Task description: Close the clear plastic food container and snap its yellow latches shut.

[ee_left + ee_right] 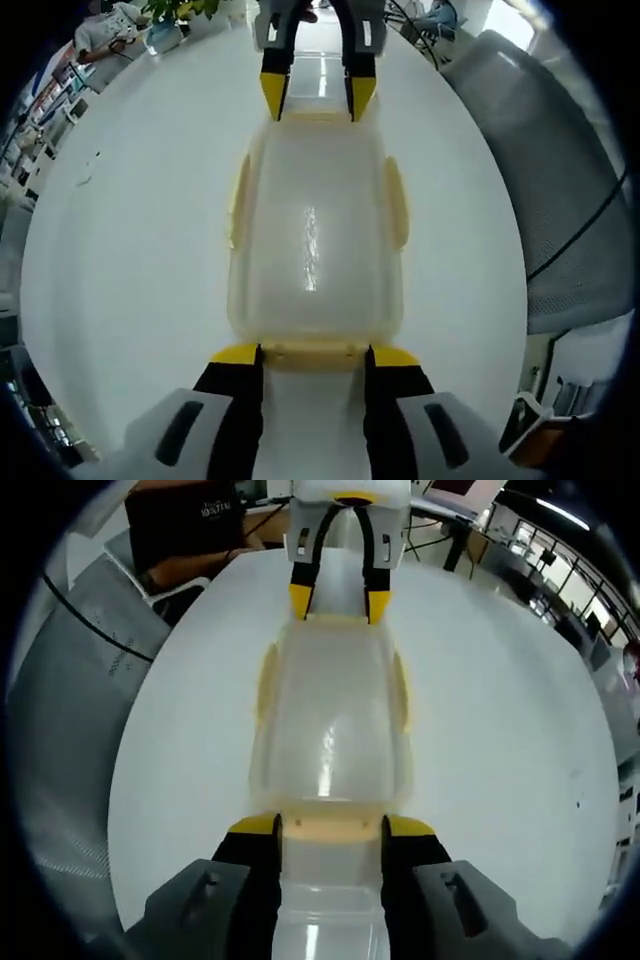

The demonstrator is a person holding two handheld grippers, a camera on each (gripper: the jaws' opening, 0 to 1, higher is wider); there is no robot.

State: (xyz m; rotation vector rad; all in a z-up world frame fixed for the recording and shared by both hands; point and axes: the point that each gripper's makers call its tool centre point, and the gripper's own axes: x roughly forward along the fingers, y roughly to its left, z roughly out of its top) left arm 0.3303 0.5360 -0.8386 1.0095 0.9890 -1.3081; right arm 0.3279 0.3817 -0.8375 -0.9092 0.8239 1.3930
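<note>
The clear plastic food container lies on the white table with its lid down. Pale yellow side latches lie against its long walls. My left gripper has its jaws tight on either side of the near-end yellow latch. At the far end, my right gripper flanks the opposite end latch. In the right gripper view the same container runs away from my right gripper, which clasps its end latch, towards my left gripper.
A grey mesh chair stands at the table's edge, also seen in the right gripper view. A plant and seated people are beyond the far rim. The white table spreads wide around the container.
</note>
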